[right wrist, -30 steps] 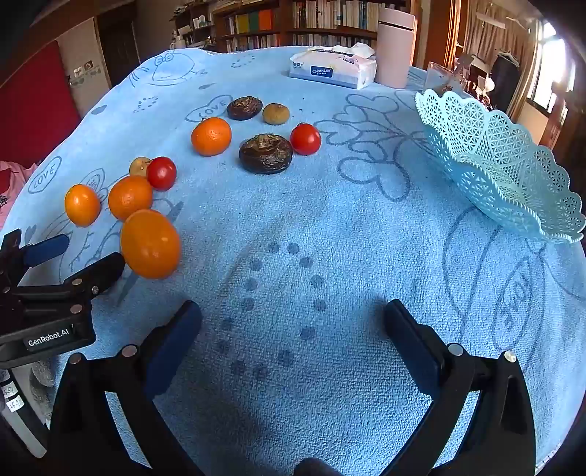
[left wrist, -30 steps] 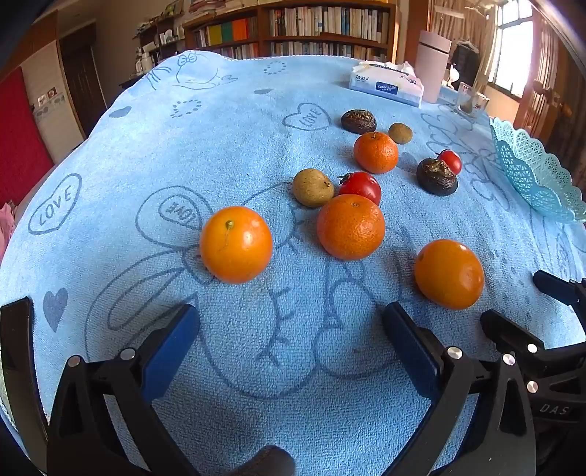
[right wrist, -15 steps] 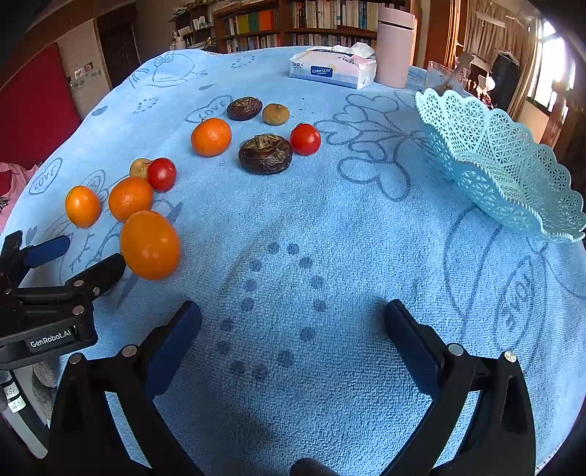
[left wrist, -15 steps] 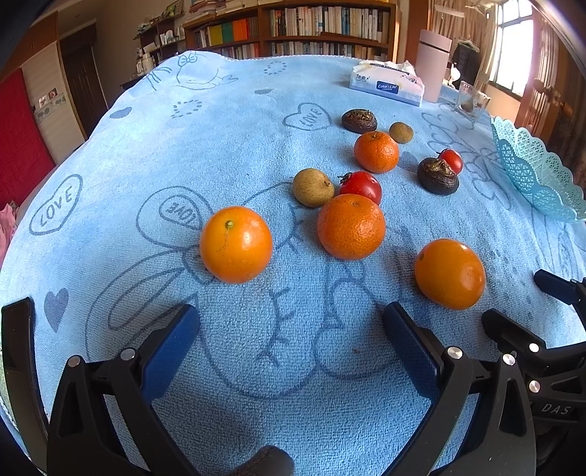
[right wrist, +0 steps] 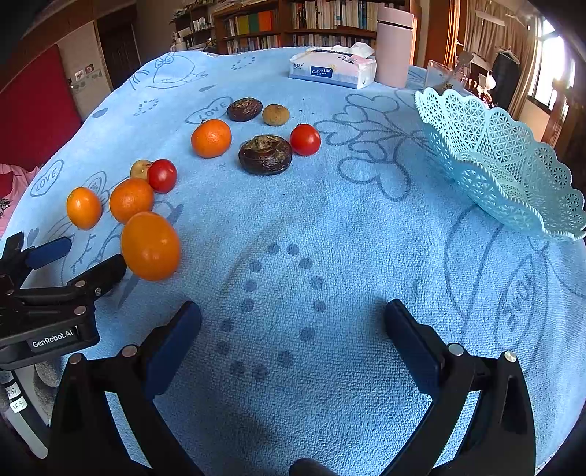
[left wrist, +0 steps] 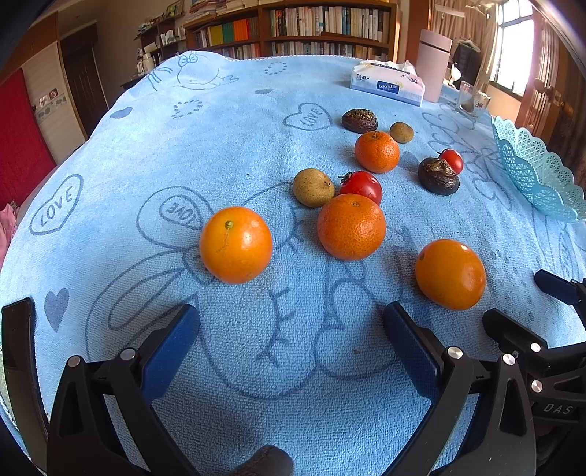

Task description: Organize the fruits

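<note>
Several fruits lie on a blue towel-covered table (left wrist: pixel 183 146). Nearest my left gripper (left wrist: pixel 291 322) are three oranges (left wrist: pixel 236 244) (left wrist: pixel 351 226) (left wrist: pixel 450 274); behind them sit a brown round fruit (left wrist: pixel 313 187), a tomato (left wrist: pixel 362 186), a fourth orange (left wrist: pixel 376 151), two dark wrinkled fruits (left wrist: pixel 438 176) and a second tomato (left wrist: pixel 451 159). The left gripper is open and holds nothing. My right gripper (right wrist: pixel 293 322) is open over bare towel, with the nearest orange (right wrist: pixel 150 246) to its left. A light blue lattice basket (right wrist: pixel 494 153) stands empty at the right.
A tissue pack (right wrist: pixel 331 69), a pink cylinder (right wrist: pixel 393 44) and a clear glass (right wrist: pixel 441 75) stand at the table's far side. Bookshelves (left wrist: pixel 311 29) line the back wall. The left gripper body (right wrist: pixel 44 315) shows at the left edge of the right wrist view.
None of the fruits have moved. Both grippers stay open, and the views shift only very slightly.
</note>
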Motion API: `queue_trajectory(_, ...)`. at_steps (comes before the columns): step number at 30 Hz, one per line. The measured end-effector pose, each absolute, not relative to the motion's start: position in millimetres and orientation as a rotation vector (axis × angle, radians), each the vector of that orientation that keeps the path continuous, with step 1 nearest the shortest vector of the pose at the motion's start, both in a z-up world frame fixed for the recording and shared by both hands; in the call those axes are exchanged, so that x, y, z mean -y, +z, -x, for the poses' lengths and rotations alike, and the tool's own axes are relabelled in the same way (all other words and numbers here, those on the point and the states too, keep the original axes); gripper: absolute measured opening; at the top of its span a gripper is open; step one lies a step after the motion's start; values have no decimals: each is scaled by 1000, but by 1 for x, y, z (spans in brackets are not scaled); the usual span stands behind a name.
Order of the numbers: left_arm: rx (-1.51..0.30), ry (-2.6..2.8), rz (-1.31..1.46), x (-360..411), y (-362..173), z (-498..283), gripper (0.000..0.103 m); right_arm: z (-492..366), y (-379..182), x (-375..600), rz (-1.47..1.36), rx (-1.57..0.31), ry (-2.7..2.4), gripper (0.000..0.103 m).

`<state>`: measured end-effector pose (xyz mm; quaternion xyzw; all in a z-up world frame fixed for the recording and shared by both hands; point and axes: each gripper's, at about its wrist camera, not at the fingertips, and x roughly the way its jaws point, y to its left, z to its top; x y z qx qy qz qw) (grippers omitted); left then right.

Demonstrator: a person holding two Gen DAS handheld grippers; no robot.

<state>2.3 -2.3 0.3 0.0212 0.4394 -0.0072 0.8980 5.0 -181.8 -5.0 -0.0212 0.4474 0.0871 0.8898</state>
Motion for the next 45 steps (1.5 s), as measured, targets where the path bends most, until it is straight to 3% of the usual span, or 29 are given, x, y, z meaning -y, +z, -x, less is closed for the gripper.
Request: queue_trajectory(45,-927,-18,-32,0,0,-6,98,-6,-6,181,43,-942,168,101)
